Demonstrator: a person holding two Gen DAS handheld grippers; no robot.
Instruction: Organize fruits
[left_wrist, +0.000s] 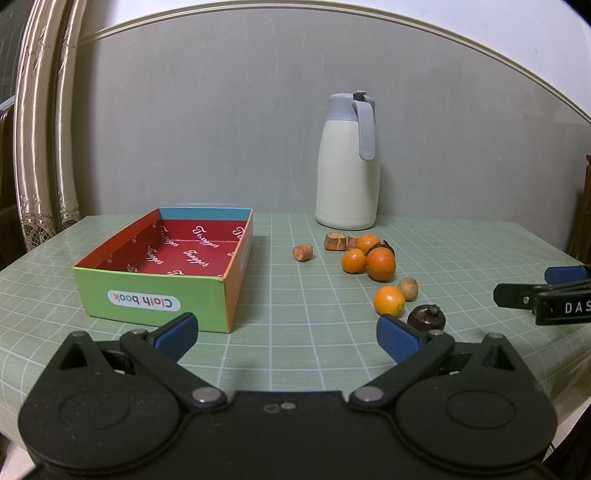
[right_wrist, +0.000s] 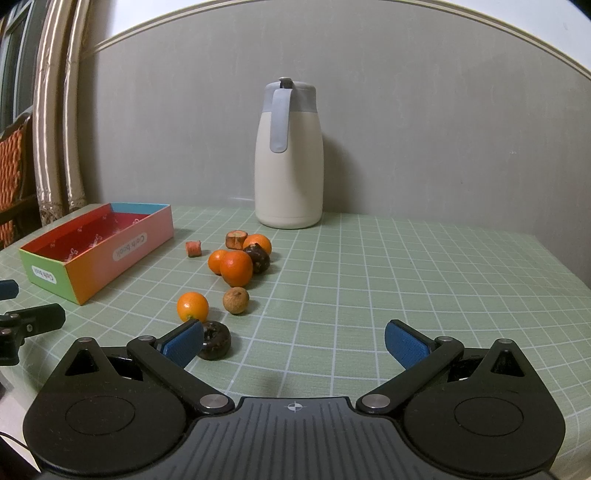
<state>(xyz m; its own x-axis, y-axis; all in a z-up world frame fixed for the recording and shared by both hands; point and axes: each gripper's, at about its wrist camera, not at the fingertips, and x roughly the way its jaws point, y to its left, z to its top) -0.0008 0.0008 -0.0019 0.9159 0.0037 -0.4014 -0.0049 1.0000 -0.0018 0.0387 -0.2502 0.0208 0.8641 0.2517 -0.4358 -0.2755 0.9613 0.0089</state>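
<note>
A colourful open cardboard box (left_wrist: 155, 291) marked "Cloth book" stands on the left, with nothing in it; it also shows in the right wrist view (right_wrist: 92, 266). A cluster of small oranges (left_wrist: 380, 262) (right_wrist: 235, 267), a lone orange (left_wrist: 389, 300) (right_wrist: 192, 306), a tan round fruit (left_wrist: 408, 288) (right_wrist: 236, 300), dark round fruits (left_wrist: 426, 318) (right_wrist: 214, 340) and cut carrot-like pieces (left_wrist: 303, 253) (right_wrist: 193, 248) lie on the green grid mat. My left gripper (left_wrist: 287, 338) is open and empty, in front of the box and fruits. My right gripper (right_wrist: 294, 343) is open and empty, its left finger just beside the near dark fruit.
A cream thermos jug (left_wrist: 347, 162) (right_wrist: 289, 155) with grey lid stands at the back by the grey wall. The table edge curves on the left. Curtains (left_wrist: 40, 122) hang at far left. The right gripper's tip (left_wrist: 546, 295) shows at the left view's right edge.
</note>
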